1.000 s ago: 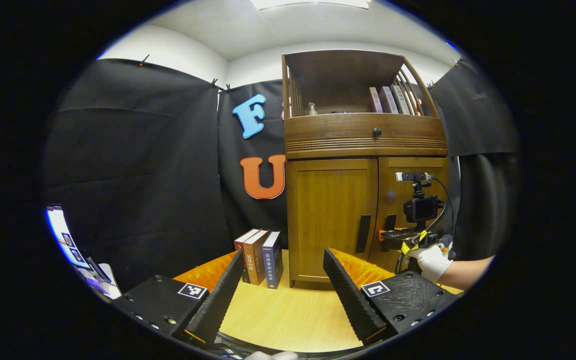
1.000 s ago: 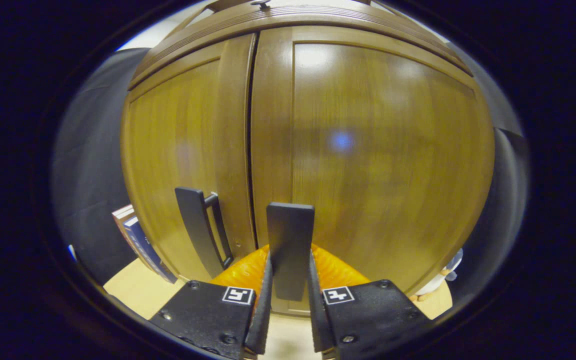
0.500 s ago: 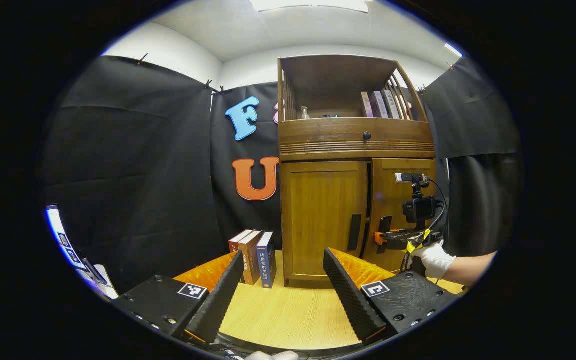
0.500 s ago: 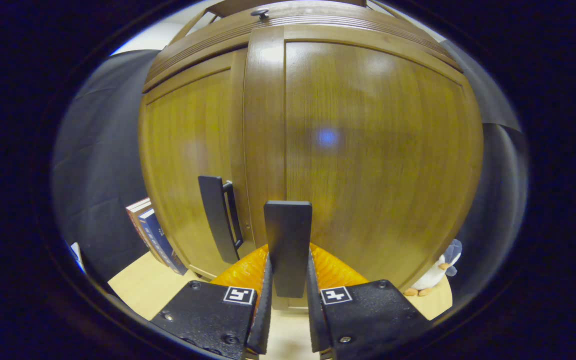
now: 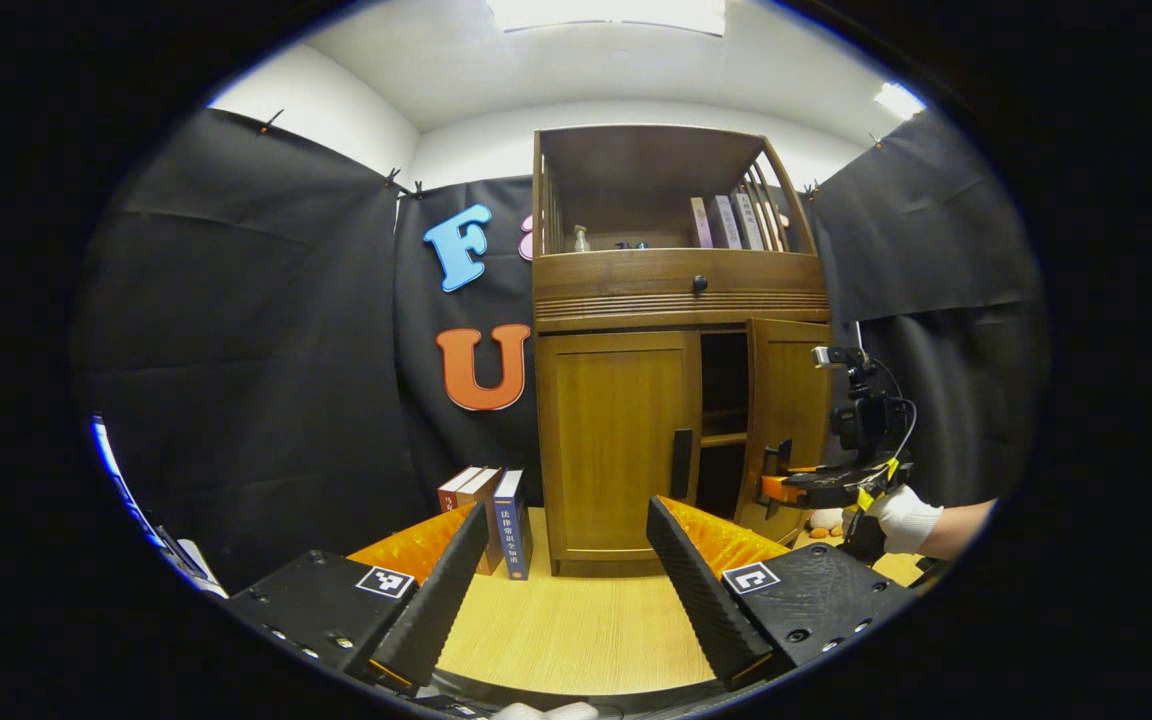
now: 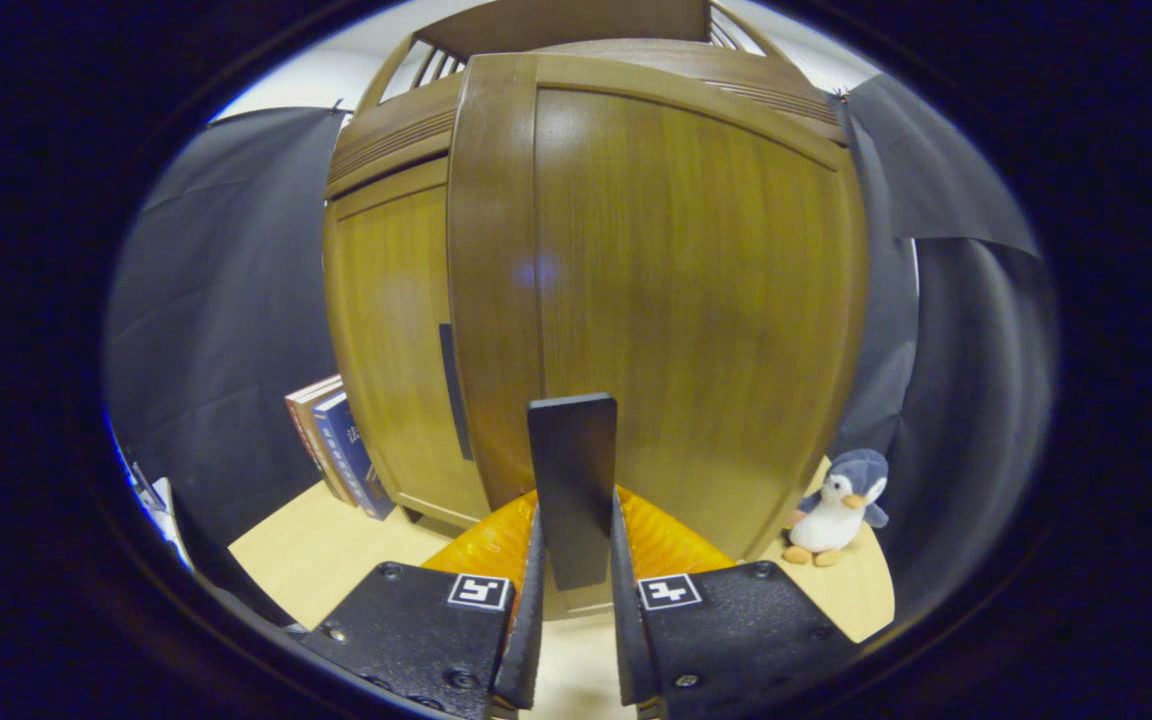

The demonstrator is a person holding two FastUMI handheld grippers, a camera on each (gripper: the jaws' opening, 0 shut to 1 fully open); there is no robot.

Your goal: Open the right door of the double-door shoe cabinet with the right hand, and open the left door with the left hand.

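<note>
The wooden shoe cabinet (image 5: 676, 300) stands on a light table. Its left door (image 5: 616, 440) is closed, with a black handle (image 5: 681, 463) near the inner edge. The right door (image 5: 786, 410) stands swung out, baring dark shelves inside. My right gripper (image 5: 779, 487) is held by a gloved hand (image 5: 901, 518) and is shut on the right door's black handle (image 6: 571, 470). In the right gripper view that door (image 6: 676, 300) looms close, with the gripper (image 6: 573, 515) clamped around the handle. My left gripper (image 5: 566, 510) is open, well in front of the left door, with nothing between its fingers.
Three books (image 5: 491, 510) stand upright left of the cabinet. A penguin toy (image 6: 836, 505) sits on the table (image 5: 576, 630) right of the cabinet. Above the doors are a drawer with a knob (image 5: 699, 284) and an open shelf holding books (image 5: 726, 215).
The right door has swung from closed to well open, pulled by my right gripper on its handle. The left gripper has drawn back from the cabinet and stays open.
</note>
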